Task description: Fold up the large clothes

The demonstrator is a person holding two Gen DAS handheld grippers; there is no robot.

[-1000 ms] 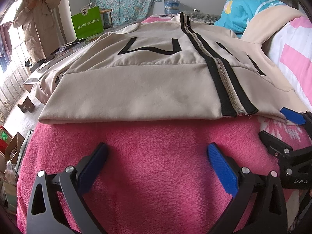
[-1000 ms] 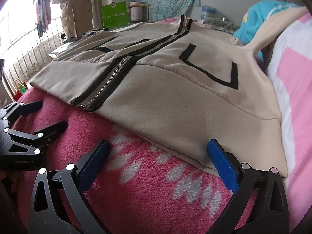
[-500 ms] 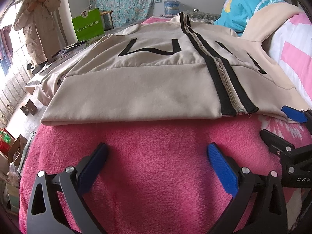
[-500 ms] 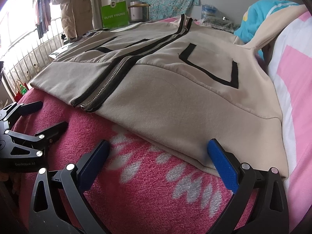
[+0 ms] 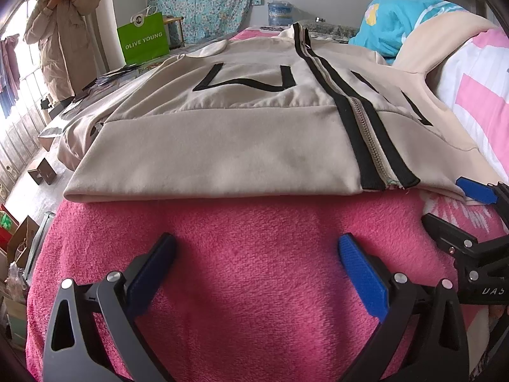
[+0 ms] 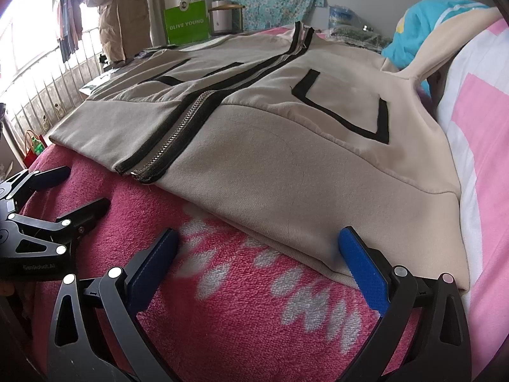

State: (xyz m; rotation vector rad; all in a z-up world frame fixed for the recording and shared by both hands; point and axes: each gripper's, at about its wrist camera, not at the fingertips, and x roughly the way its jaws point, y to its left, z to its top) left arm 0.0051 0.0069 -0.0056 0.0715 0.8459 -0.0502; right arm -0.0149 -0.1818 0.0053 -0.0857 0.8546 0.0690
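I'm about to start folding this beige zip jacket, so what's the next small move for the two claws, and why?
Probably ease both claws forward to the jacket's bottom hem and close on it. The left claw is open over bare pink blanket, short of the hem. The right claw is open too, its right finger already at the hem's edge. The jacket lies flat, zipped and unfolded.

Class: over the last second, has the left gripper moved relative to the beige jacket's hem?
Yes, slightly. In the left wrist view the beige jacket hem sits a little lower, nearer the fingers, so the left gripper has edged forward.
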